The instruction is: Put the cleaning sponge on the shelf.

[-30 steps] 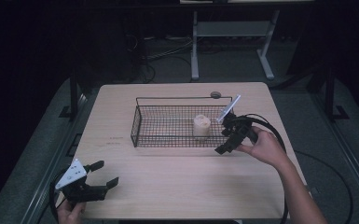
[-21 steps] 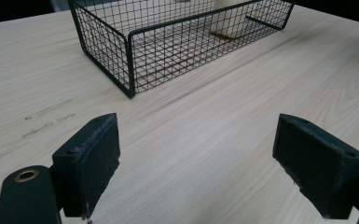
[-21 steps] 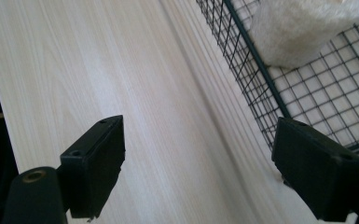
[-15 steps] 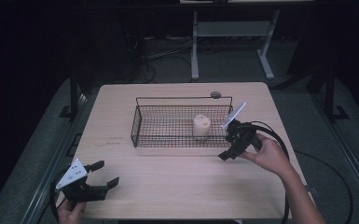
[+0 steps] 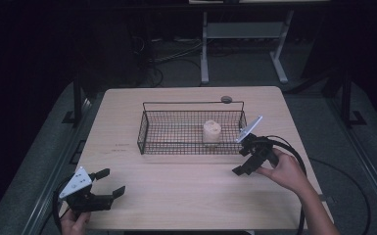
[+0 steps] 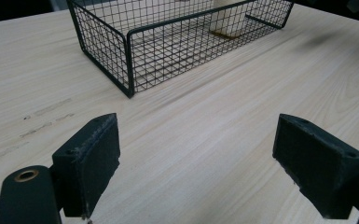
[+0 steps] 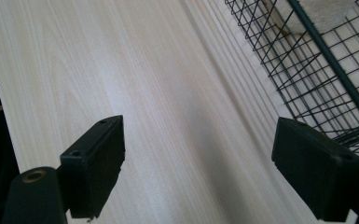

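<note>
Cream candle stood upright in wire basket, toward its 3 o'clock end | likely light, rigid, waxy-slick; take it across the sides | right gripper empty, jaws apart, just outside basket's 4 o'clock corner | left gripper empty, jaws apart, table's 7 o'clock

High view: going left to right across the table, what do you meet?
Left gripper → wire basket → cream cylinder inside the basket → right gripper → person's right hand.
</note>
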`<state>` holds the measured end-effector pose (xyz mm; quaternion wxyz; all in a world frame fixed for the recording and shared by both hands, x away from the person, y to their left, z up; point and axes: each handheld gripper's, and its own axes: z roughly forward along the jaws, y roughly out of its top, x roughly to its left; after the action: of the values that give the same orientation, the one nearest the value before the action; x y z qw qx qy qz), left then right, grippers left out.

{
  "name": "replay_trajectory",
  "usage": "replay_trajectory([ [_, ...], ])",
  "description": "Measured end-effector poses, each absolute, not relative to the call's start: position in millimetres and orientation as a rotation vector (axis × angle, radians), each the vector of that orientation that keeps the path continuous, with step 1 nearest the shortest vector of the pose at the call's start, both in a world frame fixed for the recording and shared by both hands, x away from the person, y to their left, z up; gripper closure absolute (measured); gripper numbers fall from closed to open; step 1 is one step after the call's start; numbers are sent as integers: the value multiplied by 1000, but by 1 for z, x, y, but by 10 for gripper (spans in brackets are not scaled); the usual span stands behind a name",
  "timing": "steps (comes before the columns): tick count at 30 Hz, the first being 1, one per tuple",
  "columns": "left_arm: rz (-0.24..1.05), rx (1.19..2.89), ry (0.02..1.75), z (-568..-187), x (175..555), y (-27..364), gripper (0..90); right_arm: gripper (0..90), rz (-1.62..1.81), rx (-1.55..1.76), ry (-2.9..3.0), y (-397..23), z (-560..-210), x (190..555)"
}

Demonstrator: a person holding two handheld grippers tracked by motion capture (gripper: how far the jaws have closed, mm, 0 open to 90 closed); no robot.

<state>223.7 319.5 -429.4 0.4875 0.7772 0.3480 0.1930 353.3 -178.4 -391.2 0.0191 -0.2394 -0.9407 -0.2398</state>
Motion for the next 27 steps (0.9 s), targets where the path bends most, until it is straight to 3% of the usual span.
replay_trajectory([
  [27, 466, 1897, 845, -430, 223, 318, 141, 165, -783, -800, -2910, -204, -406, 319],
])
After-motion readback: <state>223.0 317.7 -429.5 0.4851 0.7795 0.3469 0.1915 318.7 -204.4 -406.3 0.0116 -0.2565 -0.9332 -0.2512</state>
